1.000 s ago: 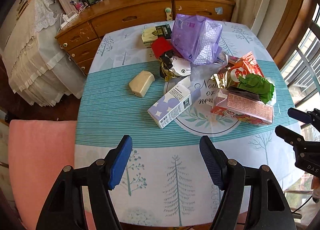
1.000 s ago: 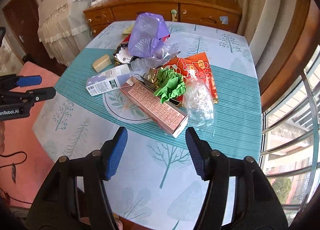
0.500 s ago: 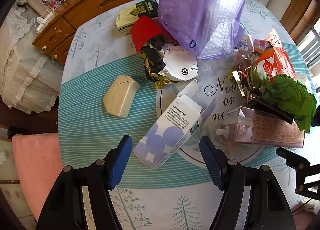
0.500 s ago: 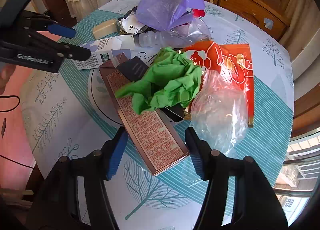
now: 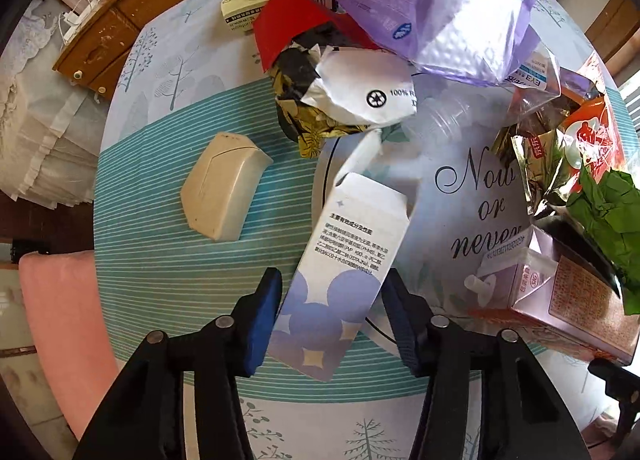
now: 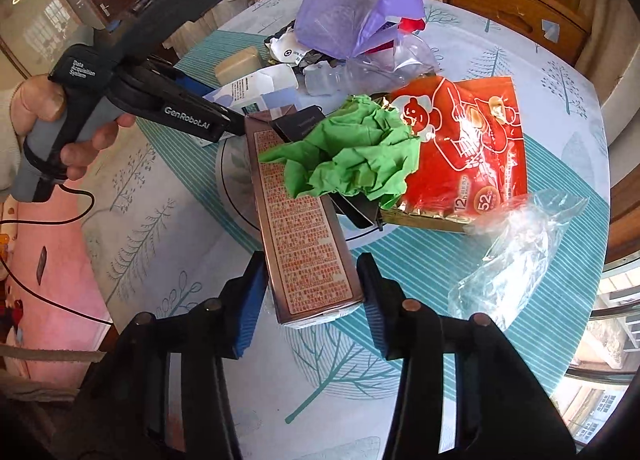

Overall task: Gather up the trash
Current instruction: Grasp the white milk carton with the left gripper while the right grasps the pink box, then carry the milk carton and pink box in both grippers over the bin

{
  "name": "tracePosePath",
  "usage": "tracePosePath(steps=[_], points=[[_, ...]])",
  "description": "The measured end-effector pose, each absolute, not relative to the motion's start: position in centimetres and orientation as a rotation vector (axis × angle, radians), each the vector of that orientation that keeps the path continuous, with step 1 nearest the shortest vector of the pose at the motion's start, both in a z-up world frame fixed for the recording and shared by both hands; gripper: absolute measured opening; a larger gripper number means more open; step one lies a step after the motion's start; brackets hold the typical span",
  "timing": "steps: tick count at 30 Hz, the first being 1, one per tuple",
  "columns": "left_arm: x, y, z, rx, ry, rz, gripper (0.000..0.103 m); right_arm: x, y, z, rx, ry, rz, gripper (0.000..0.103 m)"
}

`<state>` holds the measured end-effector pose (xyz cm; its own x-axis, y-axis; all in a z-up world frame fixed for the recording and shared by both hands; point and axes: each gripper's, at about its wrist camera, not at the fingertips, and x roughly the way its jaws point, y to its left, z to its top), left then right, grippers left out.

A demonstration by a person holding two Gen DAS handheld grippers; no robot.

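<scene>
Left wrist view: our left gripper [image 5: 331, 320] is spread wide around the near end of a white and purple box [image 5: 340, 276] lying on the table [image 5: 160, 252], its pads not visibly touching. Left of it sits a beige case [image 5: 222, 186]; far beyond, a purple bag [image 5: 440, 8]. Our right gripper [image 6: 311, 300] is also spread, straddling the near end of a pink carton [image 6: 302, 228], with green paper [image 6: 352, 154] on its far part and a red packet [image 6: 468, 140] to the right.
</scene>
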<state>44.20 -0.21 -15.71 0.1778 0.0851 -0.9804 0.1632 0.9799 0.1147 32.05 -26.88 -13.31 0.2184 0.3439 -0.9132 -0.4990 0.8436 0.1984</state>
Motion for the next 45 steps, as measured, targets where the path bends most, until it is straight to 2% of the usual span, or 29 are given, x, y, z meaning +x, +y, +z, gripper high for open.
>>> tracePosePath(steps=[1, 13, 30, 38, 45], points=[[43.8, -0.1, -15.6, 0.203, 1.381, -0.047, 0.034, 32.0, -27.3, -13.1, -0.142, 1.218, 0.589, 0.041], [35.1, 2.3, -11.9, 0.043, 1.287, 0.030, 0.034, 26.8, -26.1, -8.6, -0.106, 1.151, 0.554, 0.041], [14.2, 6.0, -3.7, -0.013, 1.147, -0.169, 0.034, 11.5, -19.0, -1.6, -0.074, 0.979, 0.291, 0.041], [6.4, 8.1, -3.7, -0.004, 1.125, -0.269, 0.034, 2.3, -16.2, 1.1, -0.062, 0.908, 0.209, 0.041], [1.2, 8.0, -7.0, 0.009, 1.200, -0.321, 0.034, -4.7, -14.3, -0.1, -0.028, 0.974, 0.175, 0.041]])
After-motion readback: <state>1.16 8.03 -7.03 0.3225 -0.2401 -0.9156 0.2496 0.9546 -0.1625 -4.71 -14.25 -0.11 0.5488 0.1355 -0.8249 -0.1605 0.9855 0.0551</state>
